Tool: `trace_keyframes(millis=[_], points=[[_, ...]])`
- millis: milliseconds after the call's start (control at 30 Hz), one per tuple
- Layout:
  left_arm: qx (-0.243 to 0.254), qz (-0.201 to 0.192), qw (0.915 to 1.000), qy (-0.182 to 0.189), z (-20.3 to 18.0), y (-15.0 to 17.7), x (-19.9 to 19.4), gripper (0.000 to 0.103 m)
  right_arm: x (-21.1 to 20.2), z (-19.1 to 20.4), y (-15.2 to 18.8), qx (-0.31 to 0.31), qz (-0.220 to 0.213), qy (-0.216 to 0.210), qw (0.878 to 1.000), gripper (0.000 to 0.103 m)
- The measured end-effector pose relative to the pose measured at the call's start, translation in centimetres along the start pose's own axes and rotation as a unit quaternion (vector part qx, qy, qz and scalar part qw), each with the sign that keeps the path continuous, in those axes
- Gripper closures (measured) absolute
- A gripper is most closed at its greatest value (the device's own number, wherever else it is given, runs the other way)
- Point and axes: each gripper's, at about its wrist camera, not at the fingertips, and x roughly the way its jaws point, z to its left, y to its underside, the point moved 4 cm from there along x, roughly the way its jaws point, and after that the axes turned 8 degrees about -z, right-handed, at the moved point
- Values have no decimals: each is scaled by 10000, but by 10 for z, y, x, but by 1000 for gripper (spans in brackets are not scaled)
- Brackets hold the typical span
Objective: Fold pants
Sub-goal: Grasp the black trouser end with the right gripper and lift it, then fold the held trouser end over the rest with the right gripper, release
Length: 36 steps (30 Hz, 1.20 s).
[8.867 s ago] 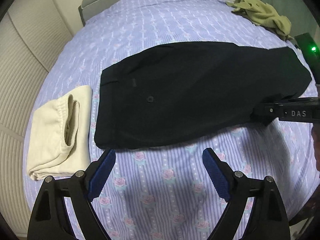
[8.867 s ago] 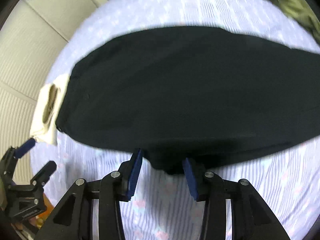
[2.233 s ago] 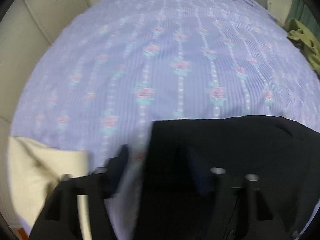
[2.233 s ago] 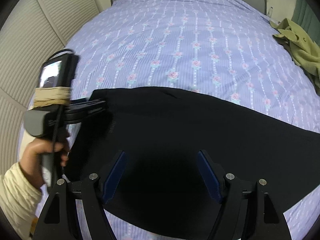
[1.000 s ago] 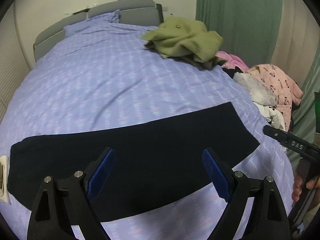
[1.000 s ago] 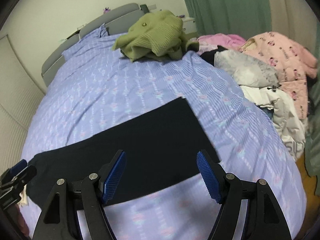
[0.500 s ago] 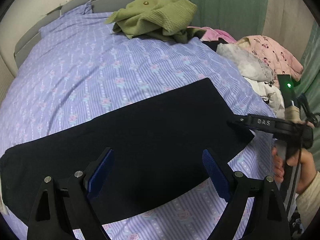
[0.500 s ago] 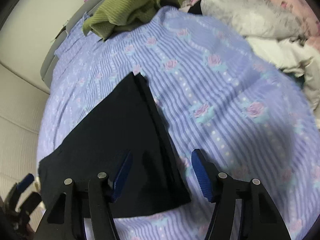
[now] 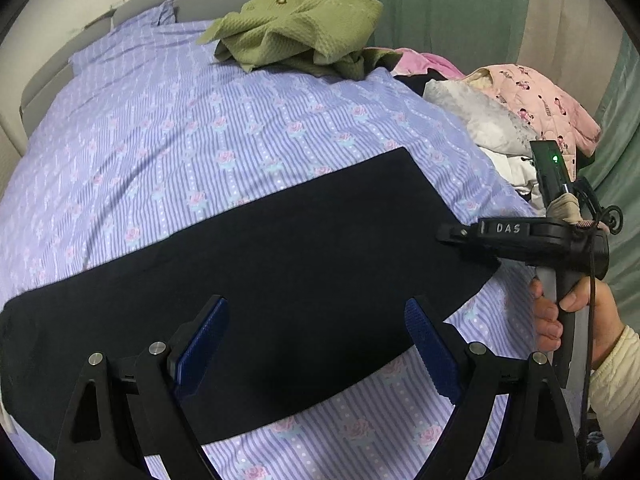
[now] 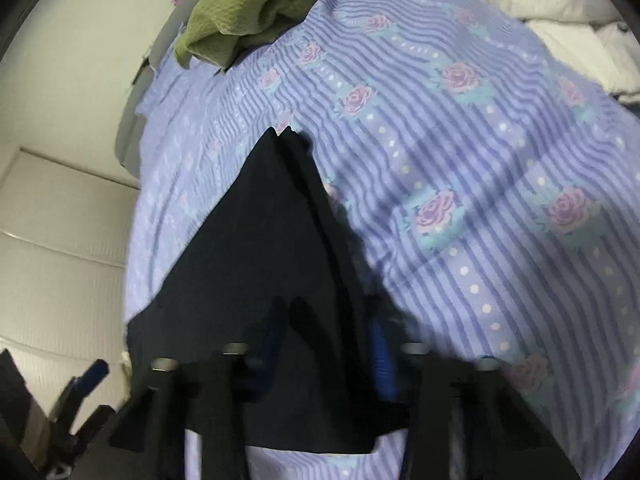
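Black pants [image 9: 280,264] lie lengthwise across bed; left gripper [image 9: 316,344] released (right [image 10: 328,344] unclear).

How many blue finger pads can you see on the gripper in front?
2: one blue ribbed pad at lower left, the other at lower right, both over the black pants. None looks hidden.

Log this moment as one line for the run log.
stage: reaching hem end | black pants: flat on bed | left gripper: open above pants | right gripper: jaws straddle hem edge, closure unclear
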Motion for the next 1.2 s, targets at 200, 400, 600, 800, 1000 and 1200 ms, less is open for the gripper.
trace_keyframes(millis=[200,400,600,800,1000,1200], points=[[-263,-36,9995,-171,30,7,-22,13,-46,55,-4,-204,-671,538,9961,90],[-767,-156,9953,-573,114,25,-78,13,-106,181,-8,-904,-1399,478,9849,90],[-1366,-307,9846,-1050,222,62,-147,13,-105,301,18,-1989,-1359,585,9688,90],[-1999,-333,9714,-1241,317,107,-198,13,-39,418,88,-2808,-716,403,9562,90],[-2036,-60,9697,-1347,396,150,-199,13,88,484,181,-3037,279,520,9510,91],[-1976,136,9719,-1272,452,175,-186,13,182,493,253,-2793,1023,923,9503,91]])
